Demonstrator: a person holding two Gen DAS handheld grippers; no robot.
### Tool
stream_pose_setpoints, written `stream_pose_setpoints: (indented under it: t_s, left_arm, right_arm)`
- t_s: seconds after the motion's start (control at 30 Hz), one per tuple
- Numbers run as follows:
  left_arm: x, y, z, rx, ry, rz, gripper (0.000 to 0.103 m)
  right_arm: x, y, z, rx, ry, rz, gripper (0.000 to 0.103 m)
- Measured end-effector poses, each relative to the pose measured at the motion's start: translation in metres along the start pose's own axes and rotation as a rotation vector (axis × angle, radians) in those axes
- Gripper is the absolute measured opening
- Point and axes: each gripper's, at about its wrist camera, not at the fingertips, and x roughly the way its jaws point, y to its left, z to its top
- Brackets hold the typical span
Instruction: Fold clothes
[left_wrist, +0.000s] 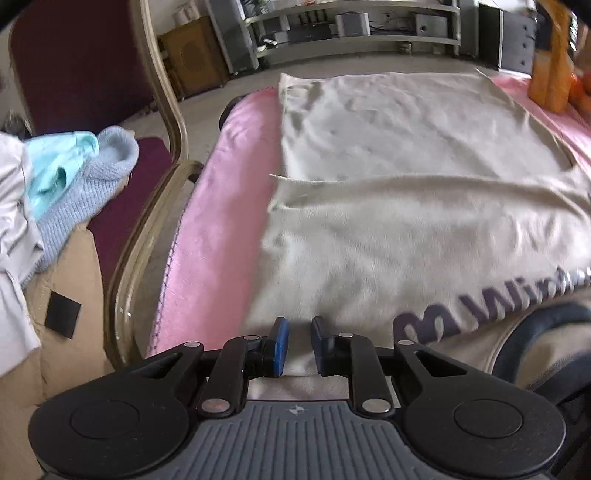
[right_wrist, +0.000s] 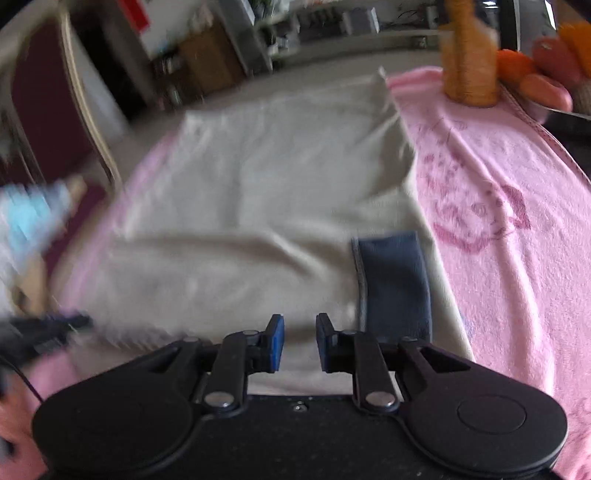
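Left gripper (left_wrist: 299, 345) and right gripper (right_wrist: 300, 341) both hang low over the near edge of the cream garment (left_wrist: 406, 166), jaws a narrow gap apart, nothing pinched in either. Garment lies spread on the pink towel (right_wrist: 498, 221), near part doubled over, navy cuff (right_wrist: 395, 284) beside the right gripper. Risk: narrow jaws could skid off the thick fleece or catch the towel too, dragging the fold crooked.
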Motion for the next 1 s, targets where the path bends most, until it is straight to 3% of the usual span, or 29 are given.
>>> stream_pose_setpoints:
  t_s: [0.17, 0.3, 0.43, 0.5, 0.7, 0.93, 1.0]
  left_arm:
    - [-0.01, 0.001, -0.011, 0.034, 0.038, 0.021, 0.019]
    - [-0.024, 0.01, -0.022, -0.029, 0.037, 0.019, 0.022]
    - [-0.041, 0.012, -0.02, -0.071, -0.025, -0.063, 0.022]
    - [-0.038, 0.008, -0.019, -0.071, -0.011, -0.104, 0.022]
    - [-0.026, 0.005, -0.021, -0.089, 0.063, -0.204, 0.017]
    - [-0.029, -0.004, -0.024, -0.042, 0.074, -0.196, 0.018]
    - [-0.037, -0.003, -0.027, -0.051, 0.046, -0.204, 0.017]
  right_arm:
    - [-0.016, 0.007, -0.024, -0.156, 0.07, -0.138, 0.014]
    - [-0.037, -0.015, -0.036, -0.043, 0.083, -0.16, 0.015]
    - [-0.057, -0.03, -0.038, 0.064, 0.003, -0.098, 0.016]
    - [-0.059, -0.03, -0.036, 0.096, -0.017, -0.042, 0.016]
    - [-0.031, -0.013, -0.032, 0.126, 0.056, 0.06, 0.012]
    - [-0.02, -0.008, -0.039, 0.078, 0.104, 0.012, 0.007]
    - [-0.026, -0.006, -0.043, 0.057, 0.116, -0.003, 0.007]
